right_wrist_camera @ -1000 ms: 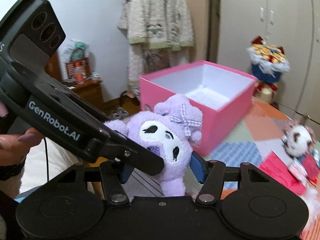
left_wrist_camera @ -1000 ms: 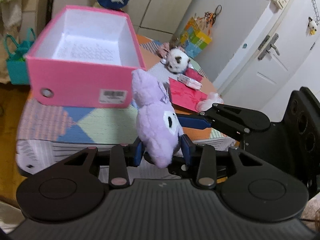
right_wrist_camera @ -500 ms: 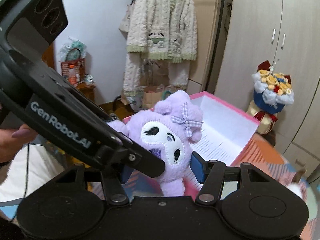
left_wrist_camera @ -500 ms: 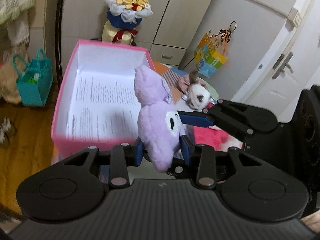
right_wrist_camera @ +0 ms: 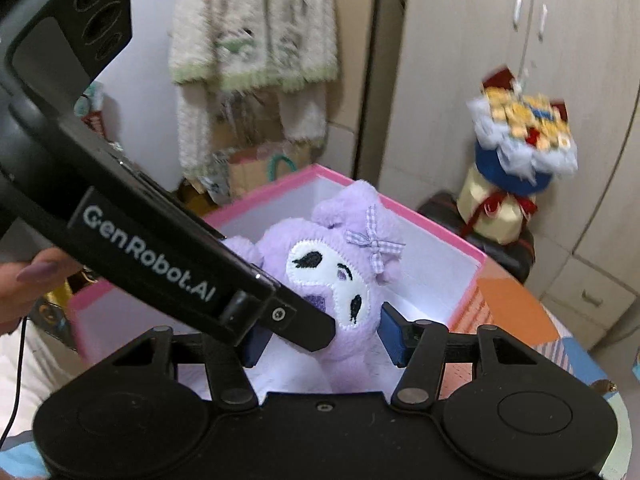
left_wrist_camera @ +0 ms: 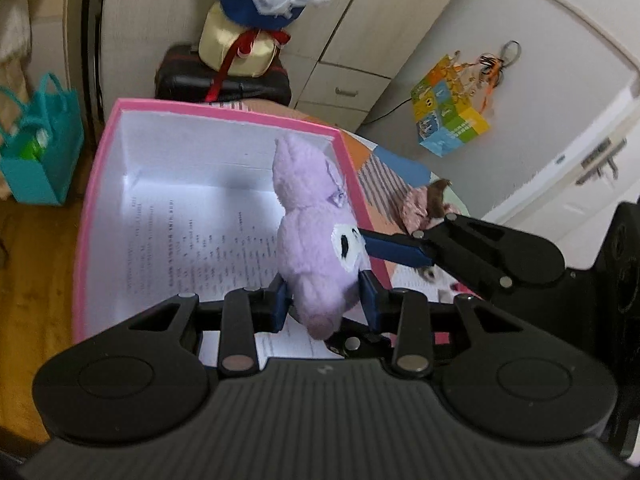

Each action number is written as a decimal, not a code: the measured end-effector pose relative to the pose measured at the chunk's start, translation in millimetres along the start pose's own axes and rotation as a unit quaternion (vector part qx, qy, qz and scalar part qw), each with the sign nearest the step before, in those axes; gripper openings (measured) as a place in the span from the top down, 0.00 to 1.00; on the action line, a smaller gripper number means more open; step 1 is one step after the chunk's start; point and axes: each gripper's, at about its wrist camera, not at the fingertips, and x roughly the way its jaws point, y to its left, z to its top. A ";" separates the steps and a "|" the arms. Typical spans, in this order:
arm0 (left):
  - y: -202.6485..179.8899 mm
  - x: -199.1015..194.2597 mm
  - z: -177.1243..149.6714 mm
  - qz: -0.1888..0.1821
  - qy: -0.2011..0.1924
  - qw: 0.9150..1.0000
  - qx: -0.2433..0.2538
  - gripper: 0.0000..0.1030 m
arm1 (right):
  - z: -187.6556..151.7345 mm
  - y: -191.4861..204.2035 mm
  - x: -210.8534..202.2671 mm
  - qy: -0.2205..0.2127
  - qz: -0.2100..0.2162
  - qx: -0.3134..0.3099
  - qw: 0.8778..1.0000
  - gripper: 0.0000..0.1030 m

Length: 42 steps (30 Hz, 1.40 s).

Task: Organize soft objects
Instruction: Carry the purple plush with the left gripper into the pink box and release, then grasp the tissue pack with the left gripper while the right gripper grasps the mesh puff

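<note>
A purple plush toy (left_wrist_camera: 316,248) with a white face and a checked bow is held by both grippers above the open pink box (left_wrist_camera: 96,184). My left gripper (left_wrist_camera: 325,304) is shut on its lower body. My right gripper (right_wrist_camera: 322,338) is shut on its sides below the face (right_wrist_camera: 332,276); its blue finger (left_wrist_camera: 394,250) shows from the right in the left wrist view. The box (right_wrist_camera: 440,232) has white walls and printed paper on its floor. The left gripper's black body crosses the right wrist view.
A small brown-and-pink plush (left_wrist_camera: 428,204) lies on the patchwork tablecloth (left_wrist_camera: 384,172) right of the box. A flower bouquet (left_wrist_camera: 264,12) stands on a dark case behind it. A teal bag (left_wrist_camera: 36,148) sits on the floor at left.
Both grippers have carried the purple plush up and forward from in front of the box to above its open inside. The grip on the plush has not changed.
</note>
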 end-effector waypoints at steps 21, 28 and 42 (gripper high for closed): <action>53.4 55.6 18.7 0.030 0.008 0.994 -0.106 0.52 | 11.6 -0.5 67.7 0.105 -0.109 -0.090 0.984 0.60; 34.3 15.7 6.2 0.041 -0.023 0.998 -0.038 0.48 | 8.6 13.2 14.0 0.075 -0.087 -0.066 0.991 0.57; -67.1 -83.1 -48.1 0.052 -0.068 0.986 0.141 0.40 | -36.0 0.0 -106.9 0.030 -0.045 0.026 0.998 0.48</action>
